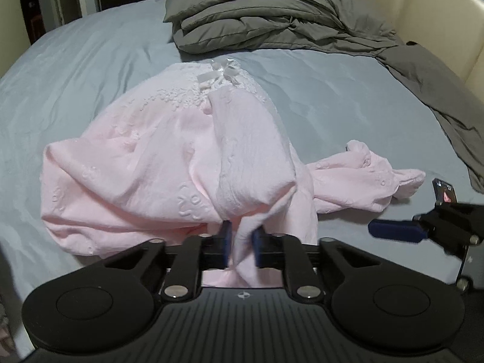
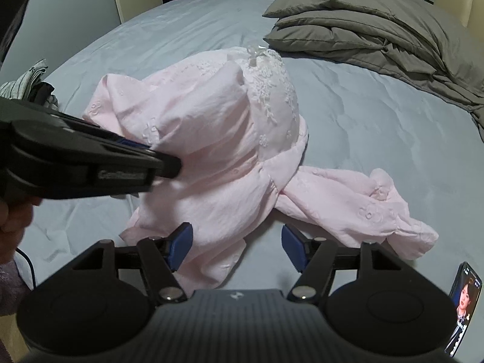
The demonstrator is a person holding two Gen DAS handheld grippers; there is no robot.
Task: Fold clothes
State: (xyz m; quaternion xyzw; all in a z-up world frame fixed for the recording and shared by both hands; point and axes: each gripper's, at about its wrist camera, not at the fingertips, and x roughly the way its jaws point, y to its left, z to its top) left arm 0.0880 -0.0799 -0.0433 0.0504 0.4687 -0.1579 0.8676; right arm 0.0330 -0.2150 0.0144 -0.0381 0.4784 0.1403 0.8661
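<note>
A pink embroidered garment point(image 1: 145, 163) lies bunched on the bed, its lace collar and white bow point(image 1: 222, 71) at the far end. One sleeve point(image 1: 363, 175) trails off to the right. My left gripper point(image 1: 242, 236) is shut on a fold of the pink cloth at the near hem. From the right wrist view, the left gripper point(image 2: 169, 165) comes in from the left against the garment point(image 2: 211, 133). My right gripper point(image 2: 237, 243) stands open just above the near hem, with cloth lying between its blue pads point(image 2: 181, 242) but not pressed by them.
A light blue sheet point(image 1: 75, 75) covers the bed. A grey folded duvet and pillow point(image 1: 257, 15) are at the back, trailing down the right side by a cream headboard point(image 1: 438, 15). Striped clothes point(image 2: 27, 81) sit at the left edge. A lit phone point(image 2: 462, 302) lies near right.
</note>
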